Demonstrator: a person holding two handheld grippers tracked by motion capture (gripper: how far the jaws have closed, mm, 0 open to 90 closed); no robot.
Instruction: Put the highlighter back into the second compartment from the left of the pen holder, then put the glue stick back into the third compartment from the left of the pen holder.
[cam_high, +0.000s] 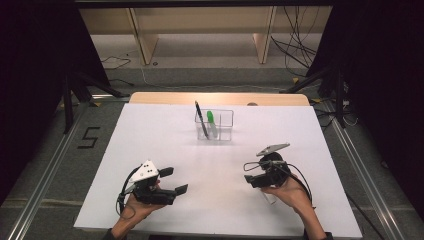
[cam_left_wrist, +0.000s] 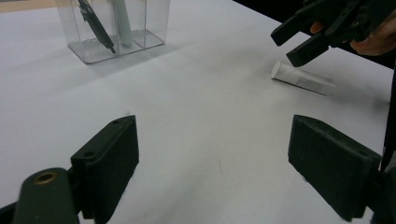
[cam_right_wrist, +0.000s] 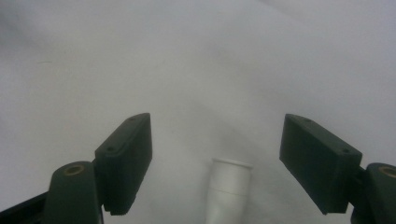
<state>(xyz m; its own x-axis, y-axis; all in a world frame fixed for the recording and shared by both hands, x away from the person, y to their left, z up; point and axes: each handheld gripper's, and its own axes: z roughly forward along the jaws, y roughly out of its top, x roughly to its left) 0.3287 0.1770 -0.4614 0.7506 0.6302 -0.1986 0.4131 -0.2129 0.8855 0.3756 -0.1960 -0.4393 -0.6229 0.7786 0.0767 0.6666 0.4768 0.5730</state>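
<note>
Your right hand-held gripper hangs released over the white tube, which lies on the surface between its jaws, untouched. The tube's printed label is too small to read. Your left hand-held gripper is released, empty.

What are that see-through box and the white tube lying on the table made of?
The box looks like clear, glossy hard plastic: the pens inside show through its walls. The white tube seems matte plastic with a flat cap and printed label, though I can't be sure.
</note>
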